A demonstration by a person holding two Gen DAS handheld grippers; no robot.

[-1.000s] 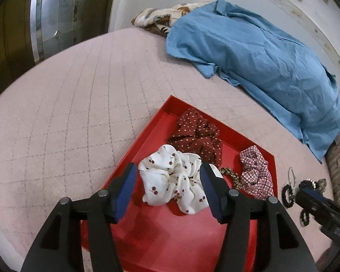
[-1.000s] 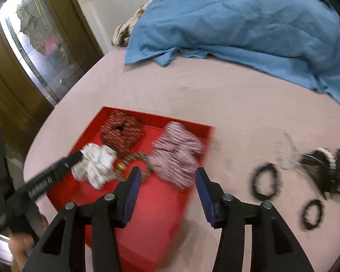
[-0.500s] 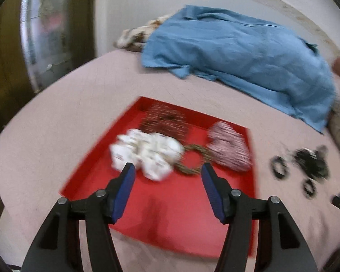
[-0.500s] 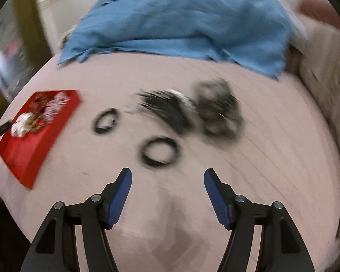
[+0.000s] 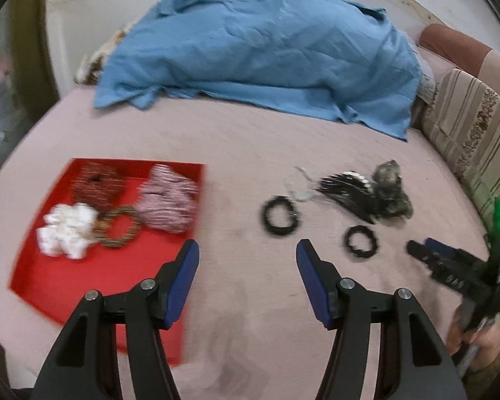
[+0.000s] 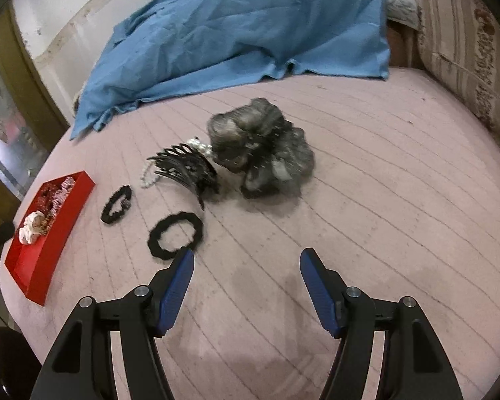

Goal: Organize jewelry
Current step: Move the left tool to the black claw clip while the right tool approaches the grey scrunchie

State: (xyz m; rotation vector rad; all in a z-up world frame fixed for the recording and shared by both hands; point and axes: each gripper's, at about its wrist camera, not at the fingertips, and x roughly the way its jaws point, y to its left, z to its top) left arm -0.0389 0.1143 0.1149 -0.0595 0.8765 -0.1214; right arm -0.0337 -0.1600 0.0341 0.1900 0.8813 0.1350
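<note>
Both grippers, left point(image 5: 246, 255) and right point(image 6: 246, 263), hover open-jawed (empty) near a black scrunchie point(image 6: 175, 235).

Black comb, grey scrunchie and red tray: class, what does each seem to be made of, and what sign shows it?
Black comb: likely hard plastic, given its thin stiff curved teeth and slight sheen.
Grey scrunchie: soft fabric, possibly velvety; bunched folds, matte.
Red tray: rigid, smooth, straight walls; plastic or painted metal, unclear.

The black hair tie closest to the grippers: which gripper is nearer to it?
Right. The right gripper has its left finger beside the black hair tie; the left gripper is farther away.
</note>
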